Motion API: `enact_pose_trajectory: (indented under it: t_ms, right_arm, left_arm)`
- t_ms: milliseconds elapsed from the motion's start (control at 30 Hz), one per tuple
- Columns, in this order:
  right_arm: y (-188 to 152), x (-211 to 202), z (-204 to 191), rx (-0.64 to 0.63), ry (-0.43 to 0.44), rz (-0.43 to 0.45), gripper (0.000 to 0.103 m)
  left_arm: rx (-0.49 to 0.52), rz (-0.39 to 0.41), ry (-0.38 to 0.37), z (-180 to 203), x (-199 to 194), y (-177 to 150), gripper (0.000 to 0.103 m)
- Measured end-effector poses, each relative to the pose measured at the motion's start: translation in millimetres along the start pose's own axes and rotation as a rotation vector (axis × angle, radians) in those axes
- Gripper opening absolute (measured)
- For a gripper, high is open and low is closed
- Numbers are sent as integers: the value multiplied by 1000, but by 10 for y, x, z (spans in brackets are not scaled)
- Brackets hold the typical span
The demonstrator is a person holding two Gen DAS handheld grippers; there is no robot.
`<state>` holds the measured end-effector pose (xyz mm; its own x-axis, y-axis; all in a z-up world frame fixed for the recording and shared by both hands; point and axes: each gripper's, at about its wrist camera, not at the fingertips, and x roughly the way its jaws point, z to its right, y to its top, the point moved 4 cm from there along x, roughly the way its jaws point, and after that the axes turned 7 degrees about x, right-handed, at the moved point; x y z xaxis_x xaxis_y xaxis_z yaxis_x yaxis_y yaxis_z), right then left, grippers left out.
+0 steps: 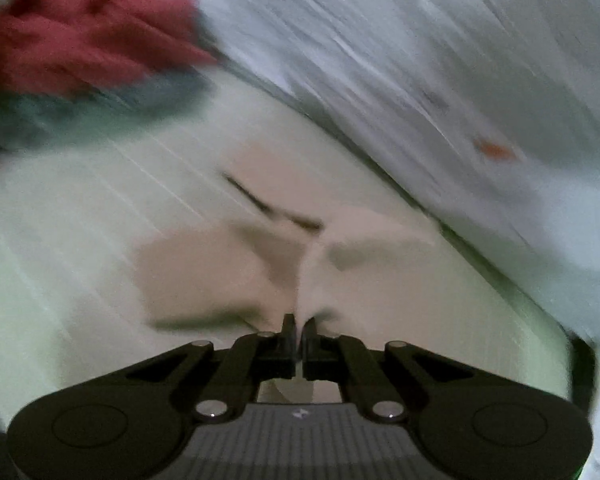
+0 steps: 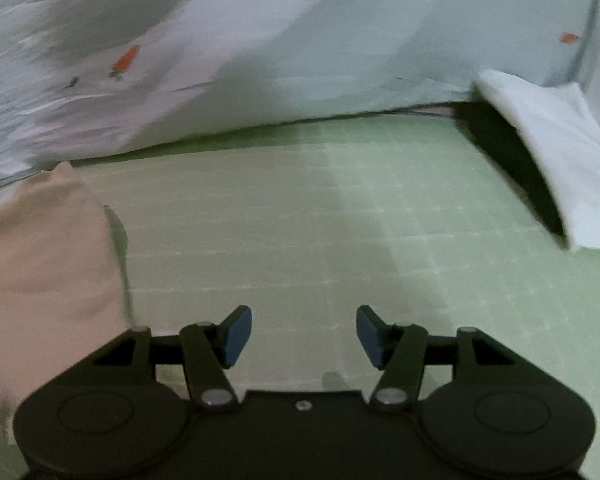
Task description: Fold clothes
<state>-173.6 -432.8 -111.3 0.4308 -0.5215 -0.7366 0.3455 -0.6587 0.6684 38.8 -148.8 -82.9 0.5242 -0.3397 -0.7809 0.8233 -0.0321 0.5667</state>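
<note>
Beige garment [image 1: 220,264] is pinched in left claw [image 1: 299,330]; right claw [image 2: 304,334] gapes over green mat [image 2: 300,220].

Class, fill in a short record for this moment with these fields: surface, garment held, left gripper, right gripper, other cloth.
surface: green gridded mat
garment held: beige garment, pinched at a fold
left gripper: left gripper shut on the garment
right gripper: right gripper open, empty, above the mat
other cloth: red cloth and pale carrot-print fabric beyond the mat; white cloth at right
</note>
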Motion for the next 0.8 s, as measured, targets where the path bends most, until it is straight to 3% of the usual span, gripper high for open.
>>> enact_pose_trajectory:
  t_ms: [133, 233, 367, 633, 800]
  right_arm:
    - [21, 83, -338, -39, 37, -10, 59]
    - [30, 144, -595, -64, 58, -16, 59]
    - [106, 332, -1034, -42, 121, -37, 57]
    - [321, 826, -1938, 67, 283, -85, 52]
    - [458, 1260, -2401, 235, 384, -179, 46]
  left_arm:
    - [-63, 13, 172, -605, 28, 117, 2]
    - [-128, -4, 212, -993, 50, 103, 2]
    - [-159, -41, 203, -1315, 106, 72, 3]
    - [-55, -146, 122, -1530, 377, 183, 3]
    - [-6, -199, 84, -1577, 575, 245, 3]
